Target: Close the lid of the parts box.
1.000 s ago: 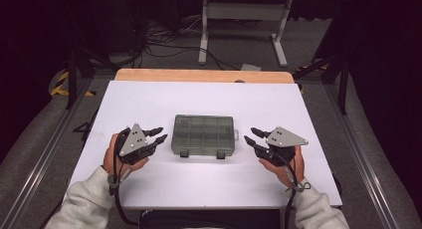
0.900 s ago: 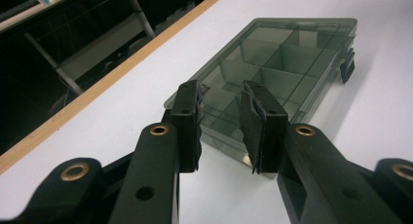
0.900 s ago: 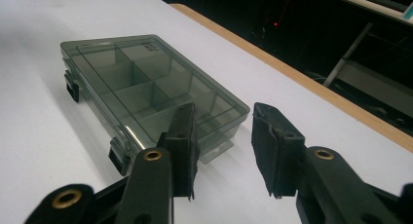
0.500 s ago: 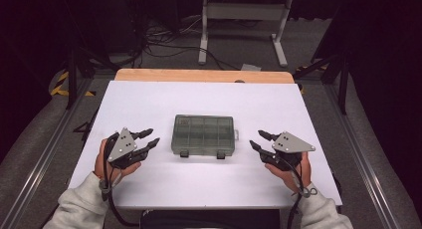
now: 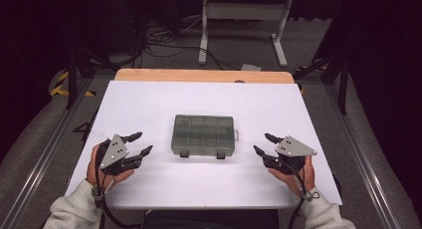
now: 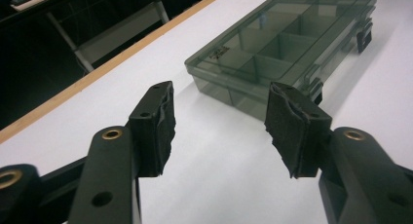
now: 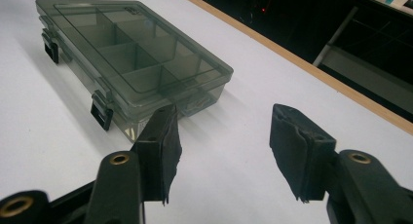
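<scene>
Since a second ago both hands have slid outward and down toward the bottom corners of the high view, away from the box, and both sets of jaws have just been opening with nothing between them.

Largest first: white table point(image 5: 149, 104) fills the middle of the high view, wooden edge strip point(image 5: 204, 75) along its upper side. Smoky compartment box point(image 5: 203, 135) sits dead centre, lid down, its two black latches point(image 5: 184, 153) on the lower edge facing me. I can't see anything in the compartments.

My left gripper point(image 5: 139, 145) is at lower left, well apart from the box, jaws apart and empty. My right gripper point(image 5: 262, 144) is at lower right, also well apart, jaws apart and empty. In the left gripper view the box point(image 6: 287, 44) is upper right beyond the pads point(image 6: 163, 126); in the right gripper view it point(image 7: 131, 53) is upper left, a latch point(image 7: 101, 114) just above my left pad.

Step in hand, as I read it: approach to open the box. To do it well I'd bring both in low and level, one gripper steadying a short side, the other on a latch tab. Keep the jaws about this wide, wide enough for a latch. Risk: the light box skating on the smooth table if I push one-sided.
</scene>
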`<state>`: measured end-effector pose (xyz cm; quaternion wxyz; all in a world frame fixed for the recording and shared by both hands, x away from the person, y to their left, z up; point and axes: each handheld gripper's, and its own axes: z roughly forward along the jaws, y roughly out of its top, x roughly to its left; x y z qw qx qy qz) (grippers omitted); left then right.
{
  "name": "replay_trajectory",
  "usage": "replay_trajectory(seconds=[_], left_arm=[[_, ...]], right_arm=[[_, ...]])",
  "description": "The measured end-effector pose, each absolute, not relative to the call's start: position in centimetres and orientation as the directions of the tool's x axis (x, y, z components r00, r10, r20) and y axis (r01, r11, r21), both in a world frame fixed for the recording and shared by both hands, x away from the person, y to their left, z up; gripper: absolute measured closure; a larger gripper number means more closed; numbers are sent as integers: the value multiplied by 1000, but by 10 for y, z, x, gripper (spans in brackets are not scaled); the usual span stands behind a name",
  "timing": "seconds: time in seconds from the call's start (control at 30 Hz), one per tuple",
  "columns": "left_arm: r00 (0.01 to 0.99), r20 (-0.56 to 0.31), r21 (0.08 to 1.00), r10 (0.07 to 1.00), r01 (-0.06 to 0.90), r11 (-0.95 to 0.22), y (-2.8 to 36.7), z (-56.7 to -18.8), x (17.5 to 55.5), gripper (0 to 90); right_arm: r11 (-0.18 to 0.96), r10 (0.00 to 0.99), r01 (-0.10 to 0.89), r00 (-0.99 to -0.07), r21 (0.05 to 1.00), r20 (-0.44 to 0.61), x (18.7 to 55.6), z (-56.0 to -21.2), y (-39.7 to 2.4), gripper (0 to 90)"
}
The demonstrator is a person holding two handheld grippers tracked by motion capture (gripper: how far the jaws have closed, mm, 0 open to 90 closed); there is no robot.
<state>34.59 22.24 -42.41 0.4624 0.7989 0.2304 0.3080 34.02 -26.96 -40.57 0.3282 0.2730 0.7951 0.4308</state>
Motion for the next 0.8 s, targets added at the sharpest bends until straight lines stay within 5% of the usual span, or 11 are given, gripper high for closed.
replay_trajectory(seconds=[0.8], left_arm=[[686,181,896,705,181,-406,249,-447,340,93]], right_arm=[[466,760,202,-590,861,-273,334,-428,-294,200]])
